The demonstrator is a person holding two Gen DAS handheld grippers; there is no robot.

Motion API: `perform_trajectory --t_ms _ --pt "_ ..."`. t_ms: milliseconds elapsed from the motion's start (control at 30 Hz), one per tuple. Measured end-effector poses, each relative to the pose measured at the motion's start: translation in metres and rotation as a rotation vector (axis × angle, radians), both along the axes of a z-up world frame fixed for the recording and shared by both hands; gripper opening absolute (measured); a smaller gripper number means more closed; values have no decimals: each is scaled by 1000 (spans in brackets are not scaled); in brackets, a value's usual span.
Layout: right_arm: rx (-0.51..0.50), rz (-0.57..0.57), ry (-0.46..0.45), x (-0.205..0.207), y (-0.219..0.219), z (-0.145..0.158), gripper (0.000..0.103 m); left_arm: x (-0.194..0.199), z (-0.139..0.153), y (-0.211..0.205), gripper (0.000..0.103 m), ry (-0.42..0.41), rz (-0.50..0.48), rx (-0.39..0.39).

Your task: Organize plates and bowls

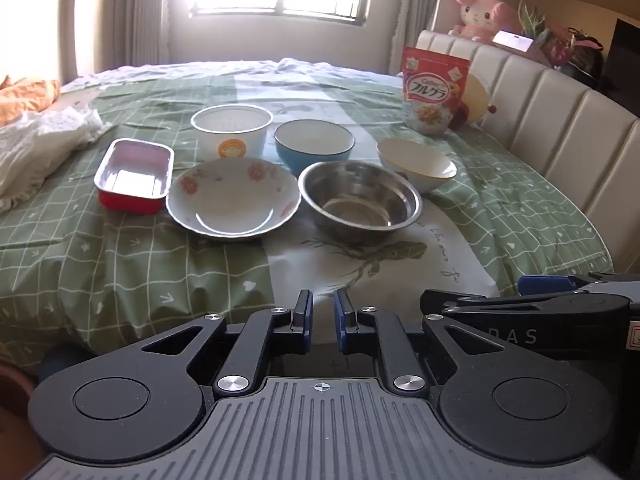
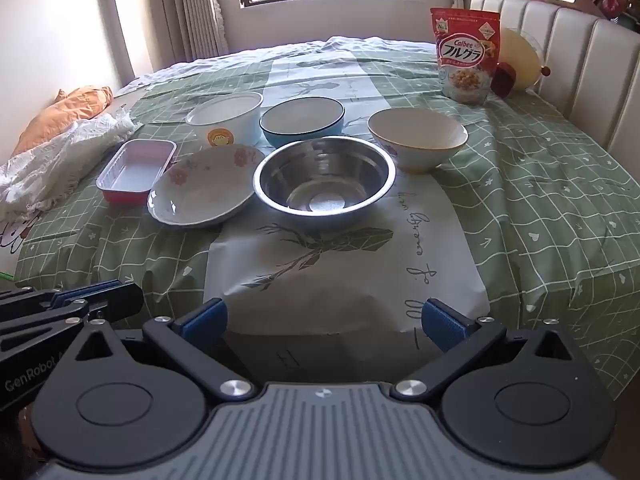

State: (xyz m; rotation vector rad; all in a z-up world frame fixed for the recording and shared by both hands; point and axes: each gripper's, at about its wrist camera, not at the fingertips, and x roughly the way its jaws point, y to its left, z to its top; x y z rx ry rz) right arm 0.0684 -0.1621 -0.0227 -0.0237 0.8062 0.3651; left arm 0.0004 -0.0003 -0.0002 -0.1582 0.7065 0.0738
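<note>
My left gripper point(image 1: 323, 316) closed, empty; right gripper point(image 2: 324, 320) wide open, empty. Dishes cluster at 12 o'clock on bed point(image 2: 540, 208): steel bowl point(image 2: 324, 180) front, floral plate point(image 2: 204, 188) touching at its 9, blue bowl point(image 2: 302, 120) behind, red tray point(image 2: 136, 172) far left

Four bowls are counted: white point(image 2: 226, 118), blue point(image 2: 302, 120), steel point(image 2: 324, 180), cream point(image 2: 418, 140). One floral plate point(image 2: 204, 186), one red tray point(image 2: 136, 172) and one cereal bag point(image 2: 466, 56) are recorded.

bed point(image 1: 120, 264) (green checked cover) | five bowls, red tray point(image 1: 134, 176), cereal bag point(image 1: 434, 92)
</note>
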Motion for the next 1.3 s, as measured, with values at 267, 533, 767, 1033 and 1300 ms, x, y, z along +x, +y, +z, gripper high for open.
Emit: perform_trajectory --t_ms 267,533,767,1033,1300 --pt "-1 4 3 0 -1 -1 103 3 -3 -5 14 1 -6 13" --pt "5 -3 9 4 -2 -2 103 2 -3 -9 14 -3 -15 16" --pt "4 -1 12 4 -3 -3 103 2 -3 -3 14 -3 -17 8" --pt "1 0 17 5 -1 -5 103 3 -4 -4 14 1 -18 6" --pt "1 1 21 6 -1 -6 103 3 -4 -4 14 2 -19 7"
